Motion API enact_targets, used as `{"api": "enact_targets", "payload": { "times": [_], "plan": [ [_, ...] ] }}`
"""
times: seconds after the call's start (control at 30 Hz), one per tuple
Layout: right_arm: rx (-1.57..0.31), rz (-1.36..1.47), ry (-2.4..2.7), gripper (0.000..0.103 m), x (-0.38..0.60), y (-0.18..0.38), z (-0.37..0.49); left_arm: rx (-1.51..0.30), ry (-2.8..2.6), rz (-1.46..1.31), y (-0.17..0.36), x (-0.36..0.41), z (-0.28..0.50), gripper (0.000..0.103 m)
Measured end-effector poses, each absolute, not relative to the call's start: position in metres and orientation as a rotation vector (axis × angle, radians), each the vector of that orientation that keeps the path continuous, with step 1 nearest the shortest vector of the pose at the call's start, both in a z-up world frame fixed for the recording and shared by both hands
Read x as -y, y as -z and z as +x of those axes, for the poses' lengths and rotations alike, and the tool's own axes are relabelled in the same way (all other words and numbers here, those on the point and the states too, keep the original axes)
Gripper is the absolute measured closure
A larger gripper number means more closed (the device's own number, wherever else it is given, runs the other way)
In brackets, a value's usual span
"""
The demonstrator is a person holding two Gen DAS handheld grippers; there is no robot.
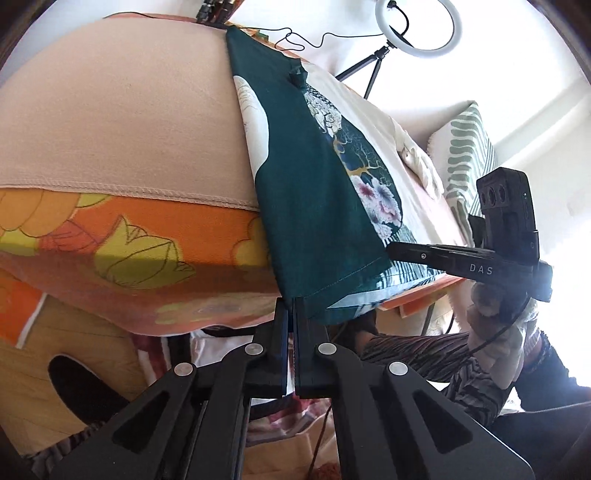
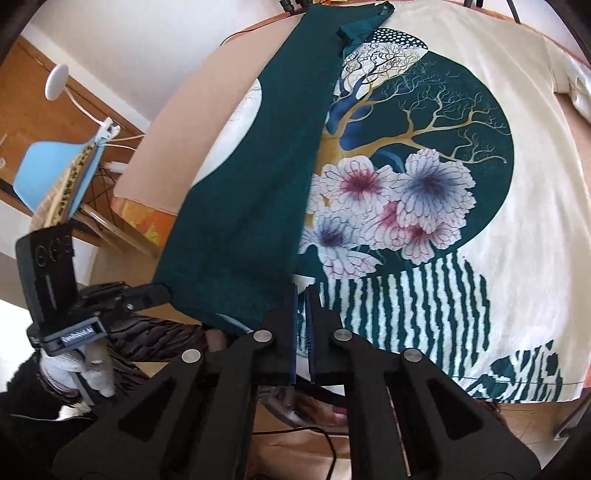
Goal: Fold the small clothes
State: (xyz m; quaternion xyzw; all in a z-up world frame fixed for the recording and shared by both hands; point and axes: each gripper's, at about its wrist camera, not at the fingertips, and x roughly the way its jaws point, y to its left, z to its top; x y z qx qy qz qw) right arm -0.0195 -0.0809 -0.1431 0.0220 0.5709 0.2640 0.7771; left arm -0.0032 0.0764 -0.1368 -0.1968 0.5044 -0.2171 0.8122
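A cream T-shirt (image 2: 517, 206) with a dark teal circle, a gold tree and pink flowers lies spread on the bed. Its left side is folded over, showing a long dark teal strip (image 2: 243, 192), also in the left wrist view (image 1: 306, 192). My left gripper (image 1: 290, 301) is shut on the hem corner of that folded strip at the bed's near edge. My right gripper (image 2: 302, 290) is shut on the shirt's hem, just right of the strip. Each gripper shows in the other's view, the right (image 1: 391, 251) and the left (image 2: 166, 291).
A peach blanket (image 1: 122, 122) covers the bed over an orange floral sheet (image 1: 129, 240). A ring light on a stand (image 1: 417, 27) and a striped pillow (image 1: 465, 155) are at the far right. A blue chair (image 2: 62, 166) stands left of the bed.
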Motion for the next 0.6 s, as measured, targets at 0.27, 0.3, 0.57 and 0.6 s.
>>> {"api": "enact_targets", "payload": {
  "times": [0.27,0.3,0.57,0.6],
  "plan": [
    [-1.096,0.059,-0.566,0.084,0.122,0.102,-0.040,-1.036,0.413,-0.196,0.113,-0.065,-0.014,0.078],
    [-1.059,0.079,-0.556,0.077,0.136,0.093,-0.043,-1.014,0.415,-0.174,0.107,-0.062,-0.016,0.078],
    [-0.768,0.198,-0.421,0.032,0.241,0.021,-0.060,-0.833,0.523,-0.145,0.070,-0.005,-0.001,0.077],
    [-0.738,0.203,-0.401,0.023,0.254,0.014,-0.062,-0.829,0.543,-0.141,0.069,0.006,0.004,0.074]
  ]
}}
